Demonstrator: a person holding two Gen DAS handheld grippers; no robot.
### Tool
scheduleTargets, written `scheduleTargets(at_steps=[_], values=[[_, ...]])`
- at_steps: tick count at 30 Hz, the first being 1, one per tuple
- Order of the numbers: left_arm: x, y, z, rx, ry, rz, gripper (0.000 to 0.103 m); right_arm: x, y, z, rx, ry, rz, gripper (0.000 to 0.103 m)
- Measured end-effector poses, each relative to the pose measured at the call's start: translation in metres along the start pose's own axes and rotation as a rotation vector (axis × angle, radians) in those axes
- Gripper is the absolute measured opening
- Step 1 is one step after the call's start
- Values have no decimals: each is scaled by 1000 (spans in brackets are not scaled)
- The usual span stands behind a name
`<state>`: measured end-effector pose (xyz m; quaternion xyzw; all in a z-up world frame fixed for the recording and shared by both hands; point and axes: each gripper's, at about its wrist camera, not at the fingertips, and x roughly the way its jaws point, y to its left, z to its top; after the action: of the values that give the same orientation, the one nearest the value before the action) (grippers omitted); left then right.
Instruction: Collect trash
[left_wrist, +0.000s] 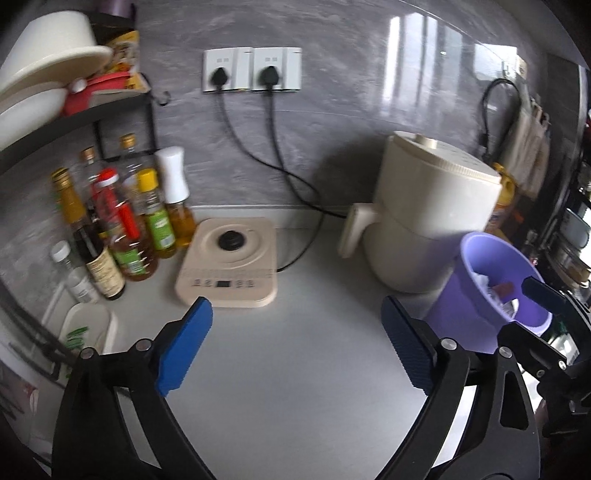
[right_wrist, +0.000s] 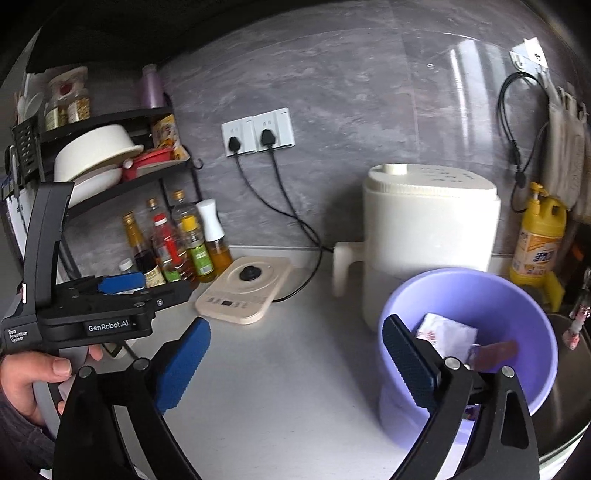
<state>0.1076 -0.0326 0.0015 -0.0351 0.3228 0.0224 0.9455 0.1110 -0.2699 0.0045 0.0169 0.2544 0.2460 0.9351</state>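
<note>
A lilac plastic bin (right_wrist: 524, 310) stands on the grey counter in front of a white appliance. Inside it lie a white wrapper (right_wrist: 447, 332) and a dark reddish scrap (right_wrist: 495, 352). My right gripper (right_wrist: 295, 363) is open over the counter just left of the bin, and its right pad overlaps the bin's near rim. Nothing is between its fingers. In the left wrist view my left gripper (left_wrist: 295, 343) is also open and holds nothing, with the bin (left_wrist: 480, 258) to its right. It shows side-on as the left gripper (right_wrist: 122, 284) at the left of the right wrist view, held by a hand (right_wrist: 33, 376).
A white air fryer (right_wrist: 432, 229) stands behind the bin. A beige base unit (right_wrist: 243, 291) sits mid-counter, with corded wall sockets (right_wrist: 258, 133) above it. Several sauce bottles (right_wrist: 177, 251) stand under a black shelf rack at the left. A yellow detergent bottle (right_wrist: 539, 243) and a sink (right_wrist: 569, 380) are at the right.
</note>
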Motion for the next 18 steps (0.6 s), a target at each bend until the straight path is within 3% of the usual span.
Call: scheduleTargets(at_steps=[18], values=[[-12,37,-29,-15,-12,49,97,24,23,-19,11,94,45,95]])
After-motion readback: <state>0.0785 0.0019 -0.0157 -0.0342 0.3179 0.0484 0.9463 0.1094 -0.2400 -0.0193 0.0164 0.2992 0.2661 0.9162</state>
